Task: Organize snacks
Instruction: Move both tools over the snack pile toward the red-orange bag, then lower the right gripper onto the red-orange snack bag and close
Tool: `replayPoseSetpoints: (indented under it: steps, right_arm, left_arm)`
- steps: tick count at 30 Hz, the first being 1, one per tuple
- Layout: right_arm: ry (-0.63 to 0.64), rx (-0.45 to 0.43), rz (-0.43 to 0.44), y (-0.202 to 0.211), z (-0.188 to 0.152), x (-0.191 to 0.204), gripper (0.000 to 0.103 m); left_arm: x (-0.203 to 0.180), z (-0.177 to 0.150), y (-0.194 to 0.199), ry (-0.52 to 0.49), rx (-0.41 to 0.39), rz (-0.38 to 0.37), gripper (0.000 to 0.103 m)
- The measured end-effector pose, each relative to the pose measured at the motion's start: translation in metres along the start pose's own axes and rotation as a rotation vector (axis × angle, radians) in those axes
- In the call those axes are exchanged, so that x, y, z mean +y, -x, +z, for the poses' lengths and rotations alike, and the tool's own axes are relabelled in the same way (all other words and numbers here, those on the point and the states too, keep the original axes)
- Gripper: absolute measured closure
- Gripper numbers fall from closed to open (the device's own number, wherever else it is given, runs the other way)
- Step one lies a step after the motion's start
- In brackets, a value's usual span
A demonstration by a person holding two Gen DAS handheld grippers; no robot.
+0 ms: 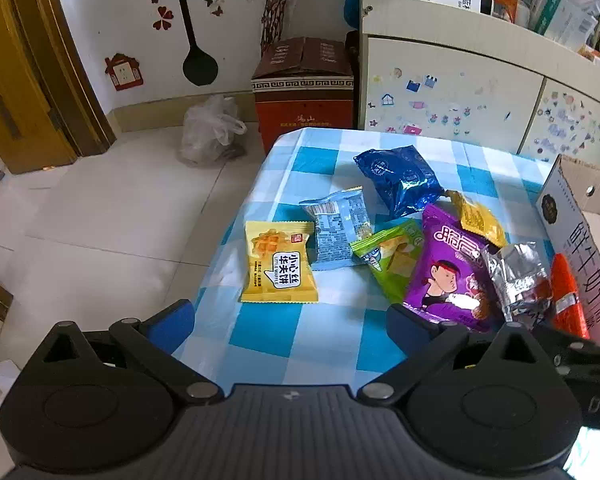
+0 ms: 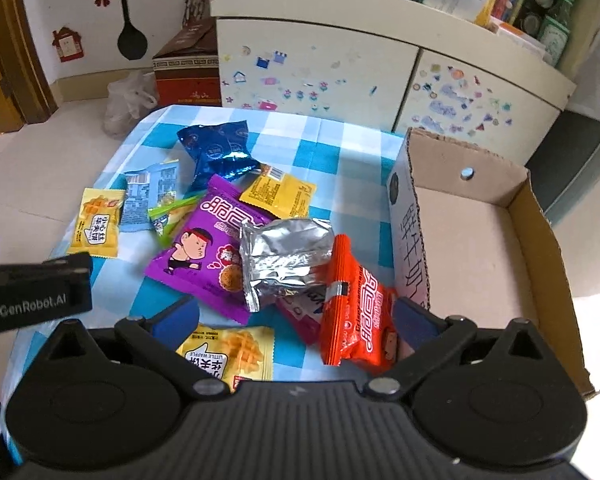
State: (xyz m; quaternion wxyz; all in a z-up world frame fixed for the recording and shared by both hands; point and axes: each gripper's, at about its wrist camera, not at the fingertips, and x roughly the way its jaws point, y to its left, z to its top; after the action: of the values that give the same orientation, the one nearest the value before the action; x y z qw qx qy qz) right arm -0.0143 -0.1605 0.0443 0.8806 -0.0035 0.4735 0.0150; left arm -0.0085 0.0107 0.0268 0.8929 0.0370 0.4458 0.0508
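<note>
Snack packets lie scattered on a blue-checked tablecloth. I see a yellow waffle packet, a light blue packet, a green packet, a purple packet, a dark blue bag, a silver foil packet and an orange packet. An open cardboard box stands to the right. My left gripper is open above the table's near edge, empty. My right gripper is open over a second yellow waffle packet and the orange packet.
A sticker-covered cabinet with cluttered shelves stands behind the table. On the floor to the left are a red carton and a plastic bag. A wooden door is at far left. The left gripper's body shows in the right wrist view.
</note>
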Motion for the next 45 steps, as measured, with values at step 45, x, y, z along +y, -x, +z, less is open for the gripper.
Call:
replayPoseSetpoints:
  steps: [45]
  right_arm:
    - [-0.009,0.003,-0.045,-0.009,-0.003,0.001,0.001]
  left_arm:
    - [-0.011,-0.004,0.001,-0.043,0.046,0.003,0.0]
